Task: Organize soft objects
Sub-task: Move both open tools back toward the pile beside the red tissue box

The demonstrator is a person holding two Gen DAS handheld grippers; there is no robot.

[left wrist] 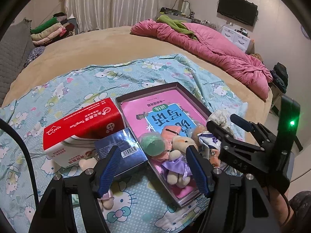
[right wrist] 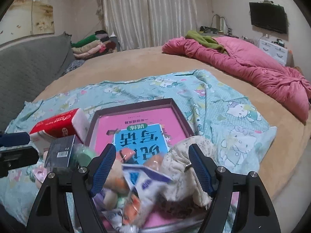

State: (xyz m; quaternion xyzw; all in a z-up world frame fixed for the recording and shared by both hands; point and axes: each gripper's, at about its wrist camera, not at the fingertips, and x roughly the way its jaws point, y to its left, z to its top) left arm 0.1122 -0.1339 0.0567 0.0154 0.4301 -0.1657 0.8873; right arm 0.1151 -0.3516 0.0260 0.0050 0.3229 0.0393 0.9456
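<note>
A small plush bear (left wrist: 179, 155) in a shiny purple dress is seen lying on its back in the near part of a shallow box (left wrist: 176, 85) on the bed. Its fur is pale tan and its legs point toward the near end of the box. Next to it, a green squishy ball (left wrist: 151, 144) and an orange soft toy (left wrist: 171, 134) are packed in, and a crinkly snack packet (right wrist: 143, 178) lies beside them. A cream fuzzy plush (right wrist: 184, 159) is seen at the right side of the box. All of these are laid on top of a pink and blue book (left wrist: 165, 114) that covers the bottom of the box. The left gripper (left wrist: 153, 165) is held tilted down over the near edge of the box, its blue fingers set wide apart with nothing pinched; a dark blue small box (left wrist: 124, 151) is seen just behind its left finger. The right gripper (right wrist: 151, 169) is also tilted down over the pile, its jaws spread apart and nothing squeezed. A red and white tissue pack (left wrist: 81, 128) is set to the left of the box, on the blue cat-print sheet (left wrist: 97, 81).
</note>
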